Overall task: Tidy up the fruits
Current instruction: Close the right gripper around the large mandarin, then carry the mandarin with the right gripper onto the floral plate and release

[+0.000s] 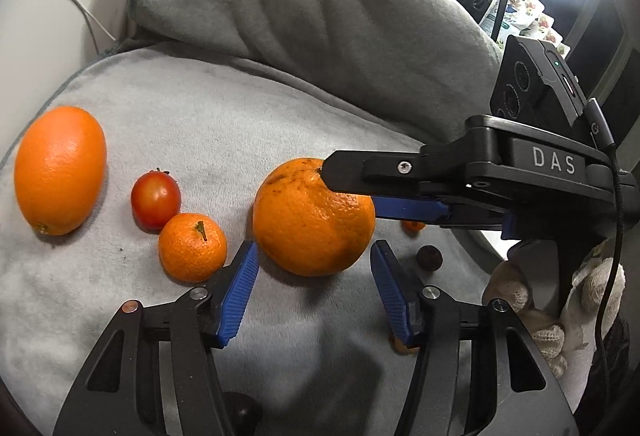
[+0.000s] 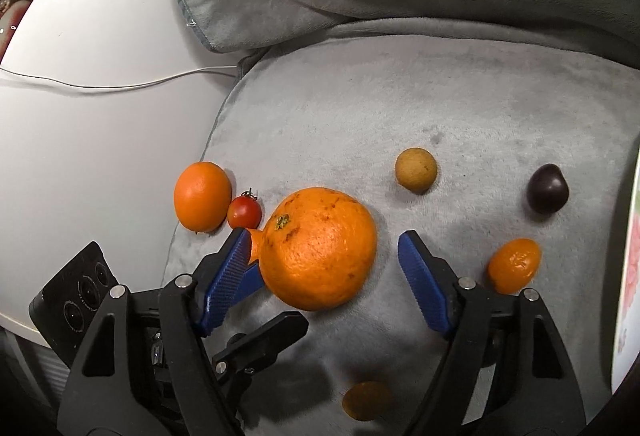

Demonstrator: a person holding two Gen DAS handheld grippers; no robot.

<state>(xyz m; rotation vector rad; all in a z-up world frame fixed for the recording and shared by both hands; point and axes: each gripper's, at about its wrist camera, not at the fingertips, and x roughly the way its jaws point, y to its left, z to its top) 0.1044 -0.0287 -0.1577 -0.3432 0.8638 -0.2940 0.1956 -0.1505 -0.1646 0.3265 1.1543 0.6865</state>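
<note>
- Grey plush cushion [image 2: 460, 107] serves as your working surface, with a second grey cushion [image 1: 304, 3] propped behind it at the top of both frames and a white table [image 2: 80, 139] with a thin cable at left in the right wrist view.
- Large orange [image 2: 320, 248]: centre of both frames, resting on the cushion, stem end towards the upper left in the right wrist view.
- Left tongs [image 1: 314, 290]: part open, blue pads on either side of the large orange's near edge, not pressing it; nothing held.
- Right tongs [image 2: 324, 276]: wider apart, straddling the same orange; its left pad sits right against the peel, the right pad stands clear. No grip that you can confirm.
- Row at left of the left wrist view: oval orange [image 1: 60, 169], cherry tomato [image 1: 155, 199], small mandarin [image 1: 193, 247], the last two touching.
- Scattered at right of the right wrist view: tan round fruit [image 2: 416, 169], dark fruit [image 2: 547, 193], kumquat [image 2: 514, 266]; another orange piece [image 2: 366, 400] lies in shadow at the bottom edge.
- Containers: none in view, so nothing is stored.
- Progress, as a judgement: sorting looks early. One short row exists; the large orange and the loose small fruits remain for you to place.
</note>
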